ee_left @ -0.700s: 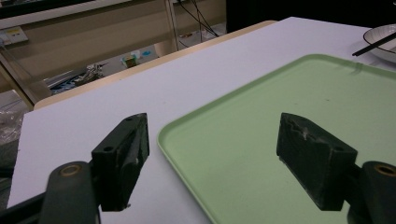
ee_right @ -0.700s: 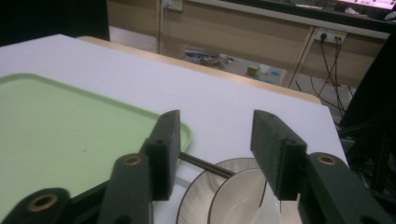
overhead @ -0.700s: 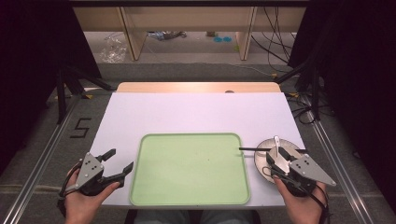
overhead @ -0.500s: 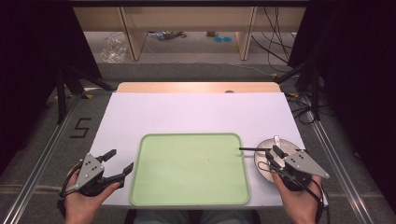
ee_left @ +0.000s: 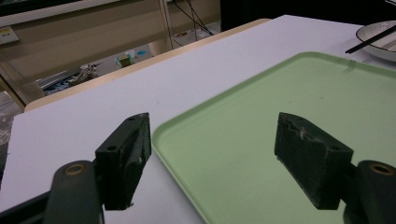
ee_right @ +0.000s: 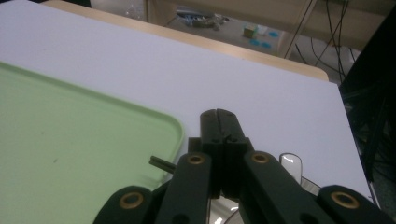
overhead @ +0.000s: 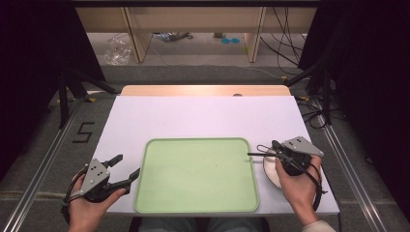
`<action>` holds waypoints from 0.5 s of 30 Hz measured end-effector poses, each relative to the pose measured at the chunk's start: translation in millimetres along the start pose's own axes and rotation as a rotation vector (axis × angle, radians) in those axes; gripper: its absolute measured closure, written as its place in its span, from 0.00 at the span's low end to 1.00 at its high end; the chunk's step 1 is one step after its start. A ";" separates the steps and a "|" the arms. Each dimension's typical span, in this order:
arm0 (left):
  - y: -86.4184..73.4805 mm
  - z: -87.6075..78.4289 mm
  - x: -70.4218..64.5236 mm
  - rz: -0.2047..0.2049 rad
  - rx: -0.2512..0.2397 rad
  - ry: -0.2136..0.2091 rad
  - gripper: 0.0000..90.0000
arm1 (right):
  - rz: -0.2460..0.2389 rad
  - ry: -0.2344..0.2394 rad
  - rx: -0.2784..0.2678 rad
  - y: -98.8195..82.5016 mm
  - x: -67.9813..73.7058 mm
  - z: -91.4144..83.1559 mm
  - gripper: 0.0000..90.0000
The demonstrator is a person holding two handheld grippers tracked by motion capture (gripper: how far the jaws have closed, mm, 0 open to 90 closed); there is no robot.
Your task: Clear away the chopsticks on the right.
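Note:
A pale green tray (overhead: pixel 196 175) lies flat in the middle of the white table top (overhead: pixel 203 118). Right of it sits a white plate (overhead: pixel 270 170) with black chopsticks (overhead: pixel 256 154) on it, their ends reaching over the tray's right rim. My right gripper (overhead: pixel 275 144) hangs over that plate, and its jaws (ee_right: pixel 218 114) are shut flat against each other. One chopstick end (ee_right: pixel 161 163) pokes out below them; nothing shows between the pads. My left gripper (overhead: pixel 128 165) rests at the tray's left edge, open (ee_left: pixel 224 154) with nothing in it.
The tray (ee_left: pixel 280 102) is bare. The plate (ee_left: pixel 380 39) and chopsticks (ee_left: pixel 369 43) show far off in the left gripper view. A shiny pale utensil (ee_right: pixel 292 165) lies beside the right jaws. Beyond the table's far wooden edge (overhead: pixel 203 90) are shelf legs, cables and floor clutter.
My right gripper has moved a little forward and left over the plate and turned, hiding more of the plate. The left gripper has stayed put.

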State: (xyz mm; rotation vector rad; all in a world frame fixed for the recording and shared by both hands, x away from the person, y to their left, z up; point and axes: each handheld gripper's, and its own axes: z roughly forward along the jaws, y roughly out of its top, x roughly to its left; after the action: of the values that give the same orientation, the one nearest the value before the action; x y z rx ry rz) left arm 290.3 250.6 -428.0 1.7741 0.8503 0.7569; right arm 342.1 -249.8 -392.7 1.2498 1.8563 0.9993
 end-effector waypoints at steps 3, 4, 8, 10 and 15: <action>0.1 0.8 0.6 0.010 0.000 -0.004 0.30 | 0.013 -0.002 0.043 4.2 0.0 8.6 1.00; -0.3 1.6 0.0 0.001 -0.006 -0.007 0.30 | 0.017 0.000 0.051 5.1 -0.3 10.8 1.00; 0.0 1.4 -0.5 0.002 0.000 -0.004 0.31 | 0.035 0.002 0.109 8.7 -3.3 22.5 1.00; -0.1 1.5 -0.5 0.001 0.001 -0.004 0.31 | 0.044 -0.001 0.124 8.8 -3.8 25.5 1.00; 0.0 2.2 -0.2 0.008 0.004 -0.005 0.31 | 0.073 0.009 0.187 10.3 -5.0 35.9 1.00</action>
State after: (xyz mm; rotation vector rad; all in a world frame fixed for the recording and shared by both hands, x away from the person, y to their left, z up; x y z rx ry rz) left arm 292.0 249.4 -428.7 1.7836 0.8420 0.7561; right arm 378.6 -244.1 -400.3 1.4331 1.9592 0.8861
